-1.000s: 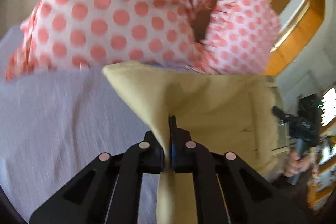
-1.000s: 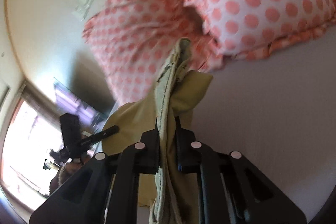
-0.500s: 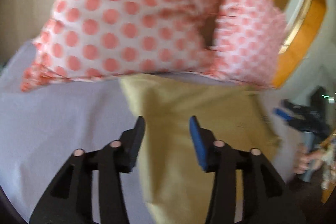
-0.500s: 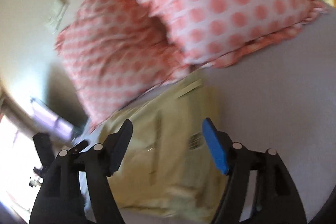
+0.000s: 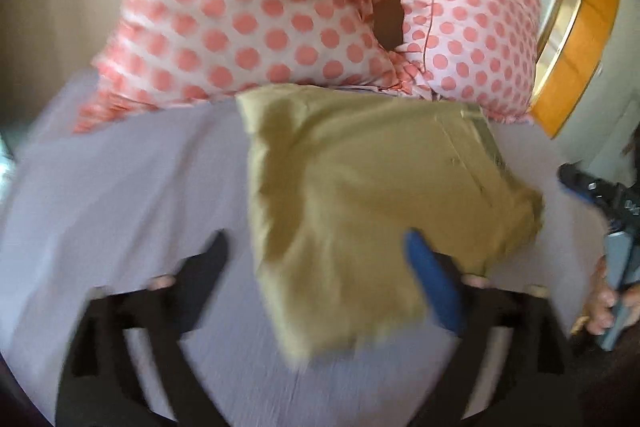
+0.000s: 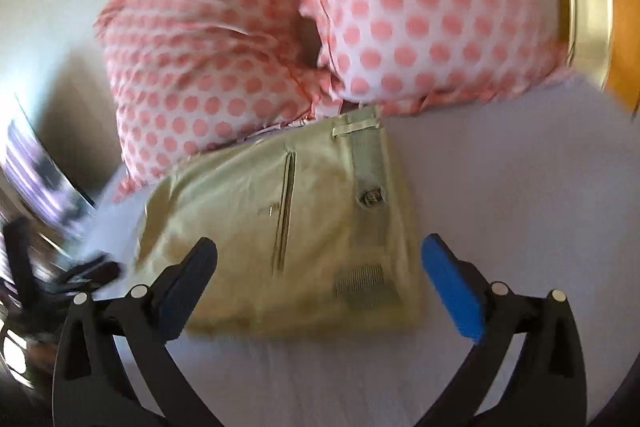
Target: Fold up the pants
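Observation:
The khaki pants (image 5: 360, 195) lie folded into a compact rectangle on the lilac bed sheet (image 5: 132, 195), just in front of the pillows. In the right wrist view the pants (image 6: 296, 227) show a waistband, a pocket slit and a label on top. My left gripper (image 5: 316, 267) is open and empty, its fingers spread wide over the near edge of the pants. My right gripper (image 6: 320, 267) is open and empty, its fingers either side of the pants' near edge. The right gripper also shows at the right edge of the left wrist view (image 5: 600, 195).
Two white pillows with pink dots (image 5: 260, 7) (image 6: 420, 7) lean against the wall right behind the pants. A wooden frame (image 5: 576, 39) stands at the far right. Bare sheet (image 6: 520, 187) lies to the right of the pants.
Both grippers were shut on the pants and held them up. They opened, let the pants drop flat on the sheet, and have pulled back from them.

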### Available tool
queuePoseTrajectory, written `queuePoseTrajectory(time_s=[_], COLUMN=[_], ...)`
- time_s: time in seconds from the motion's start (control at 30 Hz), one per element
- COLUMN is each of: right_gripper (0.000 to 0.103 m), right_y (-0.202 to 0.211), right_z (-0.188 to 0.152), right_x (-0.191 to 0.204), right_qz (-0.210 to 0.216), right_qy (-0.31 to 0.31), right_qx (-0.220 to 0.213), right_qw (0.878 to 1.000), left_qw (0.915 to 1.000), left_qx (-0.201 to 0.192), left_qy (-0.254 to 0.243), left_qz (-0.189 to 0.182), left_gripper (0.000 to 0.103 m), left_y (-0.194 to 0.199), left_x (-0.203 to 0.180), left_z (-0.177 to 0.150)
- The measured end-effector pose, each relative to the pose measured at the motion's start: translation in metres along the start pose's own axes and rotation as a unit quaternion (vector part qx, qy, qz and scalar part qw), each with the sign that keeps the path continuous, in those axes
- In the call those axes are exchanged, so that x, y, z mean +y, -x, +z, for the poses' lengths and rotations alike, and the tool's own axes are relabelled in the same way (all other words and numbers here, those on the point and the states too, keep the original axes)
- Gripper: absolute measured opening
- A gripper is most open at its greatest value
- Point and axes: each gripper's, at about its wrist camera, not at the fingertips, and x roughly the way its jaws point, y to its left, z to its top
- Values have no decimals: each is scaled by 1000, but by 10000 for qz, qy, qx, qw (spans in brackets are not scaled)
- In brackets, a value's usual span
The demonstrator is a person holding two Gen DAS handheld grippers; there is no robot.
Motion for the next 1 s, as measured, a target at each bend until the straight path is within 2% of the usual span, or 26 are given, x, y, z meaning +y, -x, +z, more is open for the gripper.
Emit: queuePoseTrajectory(time_s=[0.1, 0.17, 0.27, 0.47, 0.57, 1.0], right_gripper=[102, 102, 102, 102, 102, 102], right_y=[17, 10, -6, -19, -26, -24], right_z=[-43, -67, -87, -98, -102, -105], right_x=[18, 29, 40, 60, 58, 56], right_qz=[-99, -356, -534, -812, -839, -874], right_qy=[404, 515, 612, 1001, 896, 806], right_qx=[-64, 52, 276, 409, 578, 555], right_qw=[9991, 9980, 9963, 9908, 9908, 9914], left_qw=[9979, 9979, 9980, 9978, 9969, 9970], left_qx=[-325, -291, -174, 109, 30, -94], left_qy=[-243, -224, -99, -3, -81, -108], left_qz=[498, 534, 598, 657, 780, 765], left_gripper=[101, 101, 101, 101, 101, 101], left_y=[33, 39, 34, 10, 10, 12], left_x=[-17, -20, -20, -16, -20, -21], left_z=[-45, -70, -86, -96, -101, -102])
